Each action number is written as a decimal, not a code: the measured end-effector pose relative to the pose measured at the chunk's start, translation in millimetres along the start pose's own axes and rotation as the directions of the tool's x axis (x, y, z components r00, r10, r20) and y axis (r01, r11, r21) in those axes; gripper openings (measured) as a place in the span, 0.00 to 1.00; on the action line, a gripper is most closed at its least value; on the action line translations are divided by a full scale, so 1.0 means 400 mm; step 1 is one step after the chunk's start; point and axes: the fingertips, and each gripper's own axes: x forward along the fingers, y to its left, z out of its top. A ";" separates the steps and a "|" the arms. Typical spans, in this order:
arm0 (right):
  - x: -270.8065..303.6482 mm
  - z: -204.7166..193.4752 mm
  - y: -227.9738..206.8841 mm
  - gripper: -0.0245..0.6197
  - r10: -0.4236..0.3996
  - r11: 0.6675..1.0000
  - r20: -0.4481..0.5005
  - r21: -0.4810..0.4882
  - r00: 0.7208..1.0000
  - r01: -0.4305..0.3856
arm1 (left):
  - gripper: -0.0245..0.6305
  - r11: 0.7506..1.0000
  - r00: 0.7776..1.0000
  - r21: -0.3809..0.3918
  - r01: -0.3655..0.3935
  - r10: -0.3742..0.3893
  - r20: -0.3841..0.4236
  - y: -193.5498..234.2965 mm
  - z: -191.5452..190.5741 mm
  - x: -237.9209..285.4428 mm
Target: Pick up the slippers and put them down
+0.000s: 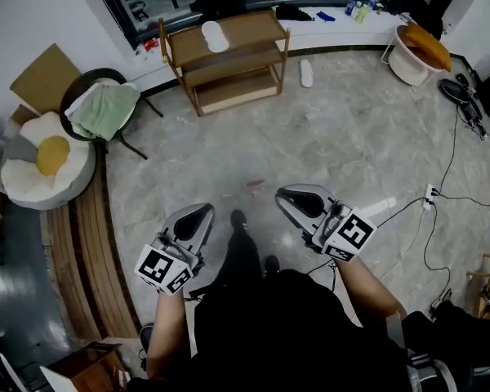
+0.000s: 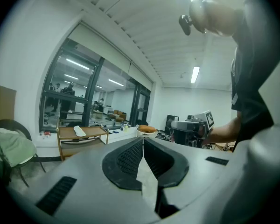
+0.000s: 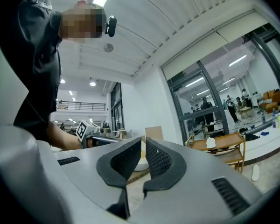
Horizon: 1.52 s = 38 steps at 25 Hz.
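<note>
Most of the head view is pale marble floor [image 1: 351, 145], ringed at its left edge by curved wooden boards [image 1: 82, 251]. At the far edge of the floor a wooden rack [image 1: 229, 64] with three shelves stands against the white wall ledge. Near the floor's left edge sit a round white cushion [image 1: 45, 174] with a yellow centre and, just beyond it, a dark chair [image 1: 106, 109] draped in a green cloth. In the far right corner is a white tub [image 1: 408, 60] with something orange in it.

The person stands at the near edge and holds both tools out level. The left gripper [image 1: 200, 212] has its jaws pressed together, tips touching, with nothing between them. The right gripper [image 1: 290, 196] has its jaws drawn in to a thin slit and is also empty.

One white slipper [image 1: 215, 36] lies on the rack's top shelf, toward its left end. The other slipper [image 1: 306, 73] lies on the floor just beside the rack's right end. Both are well apart from the grippers.

A white power strip [image 1: 429, 194] lies near the floor's right edge, with dark cables running from it.
</note>
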 end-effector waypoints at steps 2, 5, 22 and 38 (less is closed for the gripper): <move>0.033 -0.002 -0.042 0.10 -0.005 1.000 -0.012 -0.002 1.000 0.005 | 0.06 1.000 1.000 -0.010 0.015 -0.016 -0.003 0.042 -0.005 0.038; 0.091 -0.005 -0.117 0.10 -0.026 1.000 -0.028 0.006 0.999 0.026 | 0.06 0.998 0.999 -0.023 0.052 -0.052 -0.006 0.119 -0.004 0.107; 0.508 0.030 -0.488 0.10 -0.086 0.996 -0.104 -0.035 0.991 0.082 | 0.06 0.989 0.990 -0.047 0.141 -0.142 -0.006 0.622 0.083 0.328; 0.665 0.058 -0.774 0.10 -0.039 0.999 -0.061 -0.040 0.997 0.037 | 0.06 0.996 0.996 -0.010 0.094 -0.094 -0.008 0.852 0.161 0.554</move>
